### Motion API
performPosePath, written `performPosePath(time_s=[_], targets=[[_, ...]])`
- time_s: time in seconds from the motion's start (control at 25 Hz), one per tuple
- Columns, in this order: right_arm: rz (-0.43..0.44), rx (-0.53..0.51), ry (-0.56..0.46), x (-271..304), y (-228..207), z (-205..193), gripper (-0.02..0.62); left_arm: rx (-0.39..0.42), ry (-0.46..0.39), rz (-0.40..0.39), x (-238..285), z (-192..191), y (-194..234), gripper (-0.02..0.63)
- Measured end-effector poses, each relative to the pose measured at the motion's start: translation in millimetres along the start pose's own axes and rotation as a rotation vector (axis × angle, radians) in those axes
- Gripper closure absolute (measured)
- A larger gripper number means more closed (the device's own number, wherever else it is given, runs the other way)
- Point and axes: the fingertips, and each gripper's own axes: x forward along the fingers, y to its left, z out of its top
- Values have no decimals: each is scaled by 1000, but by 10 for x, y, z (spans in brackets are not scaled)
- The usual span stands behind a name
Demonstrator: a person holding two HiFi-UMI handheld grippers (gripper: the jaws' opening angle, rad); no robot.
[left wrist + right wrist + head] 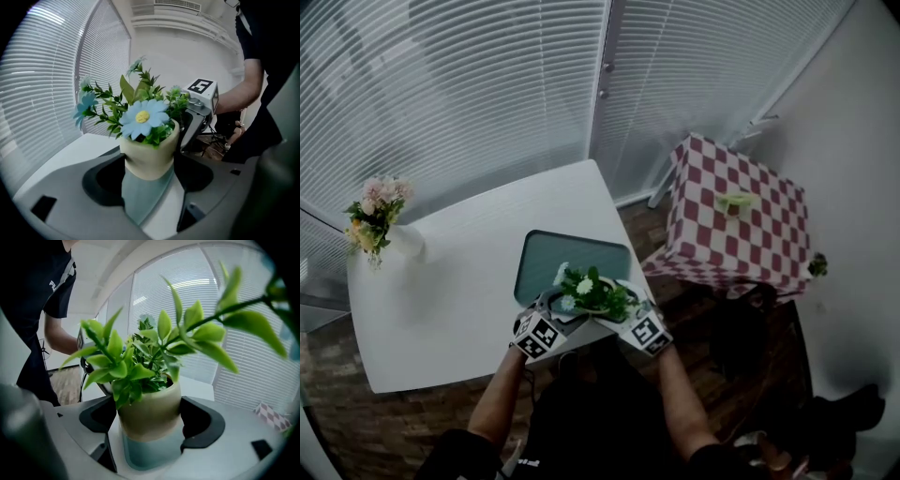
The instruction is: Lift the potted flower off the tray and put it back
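Note:
The potted flower [591,292], a cream pot with green leaves and pale blue and white blooms, hangs over the near edge of the grey-green tray [572,258] on the white table. My left gripper [555,314] and right gripper [623,314] close on it from either side. In the left gripper view the pot [149,157] sits between the dark pads [101,180], touching both, with the tray showing underneath. In the right gripper view the pot [149,416] fills the gap between the pads [201,423] in the same way. The other gripper's marker cube [202,89] stands behind the blooms.
A white vase of pink and yellow flowers [380,220] stands at the table's far left. To the right is a red-and-white checked table [736,220] with a small green thing [734,202] on it. Window blinds run along the far side. Dark objects lie on the brick floor at right.

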Motion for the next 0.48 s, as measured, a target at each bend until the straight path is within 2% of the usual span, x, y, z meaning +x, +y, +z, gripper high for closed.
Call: performPosePath(time_s=[0.48], targets=[[34, 27, 88, 264, -250, -463, 193, -20, 90, 11, 466, -316, 182, 304]])
